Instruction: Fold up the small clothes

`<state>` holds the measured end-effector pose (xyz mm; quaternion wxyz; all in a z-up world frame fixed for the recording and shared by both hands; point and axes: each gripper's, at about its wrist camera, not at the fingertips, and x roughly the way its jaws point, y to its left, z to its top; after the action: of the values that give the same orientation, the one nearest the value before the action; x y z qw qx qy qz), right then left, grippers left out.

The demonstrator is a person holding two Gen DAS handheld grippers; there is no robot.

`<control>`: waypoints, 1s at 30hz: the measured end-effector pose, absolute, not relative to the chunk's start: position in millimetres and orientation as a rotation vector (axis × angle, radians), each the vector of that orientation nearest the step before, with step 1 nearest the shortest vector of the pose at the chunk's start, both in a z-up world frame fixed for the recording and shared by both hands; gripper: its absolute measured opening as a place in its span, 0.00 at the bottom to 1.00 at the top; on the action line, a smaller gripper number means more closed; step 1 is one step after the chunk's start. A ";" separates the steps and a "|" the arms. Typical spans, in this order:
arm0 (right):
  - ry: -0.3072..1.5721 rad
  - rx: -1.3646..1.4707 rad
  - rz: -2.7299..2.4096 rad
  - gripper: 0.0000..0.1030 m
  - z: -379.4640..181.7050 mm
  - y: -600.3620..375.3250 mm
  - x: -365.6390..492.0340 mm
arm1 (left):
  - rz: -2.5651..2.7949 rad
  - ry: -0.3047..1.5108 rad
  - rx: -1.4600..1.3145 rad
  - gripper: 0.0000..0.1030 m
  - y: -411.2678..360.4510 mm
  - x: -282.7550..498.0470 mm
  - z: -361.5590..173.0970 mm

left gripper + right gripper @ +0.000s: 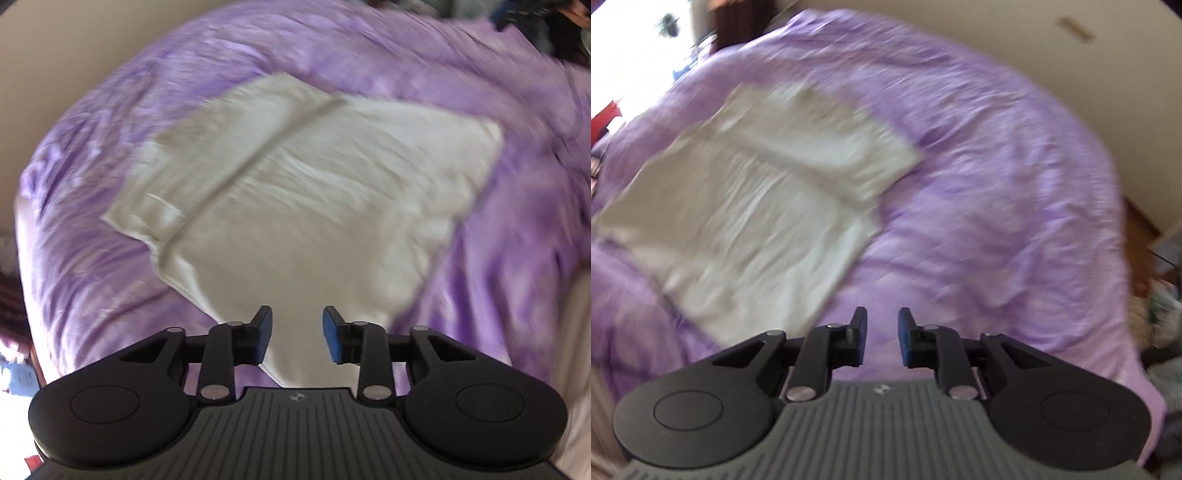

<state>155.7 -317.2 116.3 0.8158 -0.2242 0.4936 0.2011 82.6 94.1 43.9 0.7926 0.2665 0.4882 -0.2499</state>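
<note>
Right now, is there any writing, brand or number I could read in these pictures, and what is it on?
None can be read.
Small round emblem on the left tongs, on the ribbed grey body: a symbol, no letters.
Similar mark on the right tongs: blurred.
White garment and purple bedcover: no print visible.

Both wrist cameras are looking steeply down from above at the purple bedspread (110, 258). The left one is sitting over the white garment (295, 184), filling mid-frame; the right one is showing that garment (738, 203) at centre left, sharing it.
</note>
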 end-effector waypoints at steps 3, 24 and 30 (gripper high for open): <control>1.114 -0.524 0.534 0.25 70.4 -292.7 141.5 | -0.588 1.105 0.634 0.51 86.2 66.6 21.1; 1.141 -0.673 0.779 0.42 -19.9 -236.1 103.3 | -0.510 1.085 0.797 0.20 59.6 54.0 -55.0; 1.121 -0.806 0.798 0.43 -23.1 -230.9 97.2 | -0.452 1.050 0.739 0.19 71.2 63.4 -42.7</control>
<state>97.2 -230.9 -23.1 0.6987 -0.3615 0.5030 0.3581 63.4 71.2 -42.7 0.7770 0.3418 0.4855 -0.2091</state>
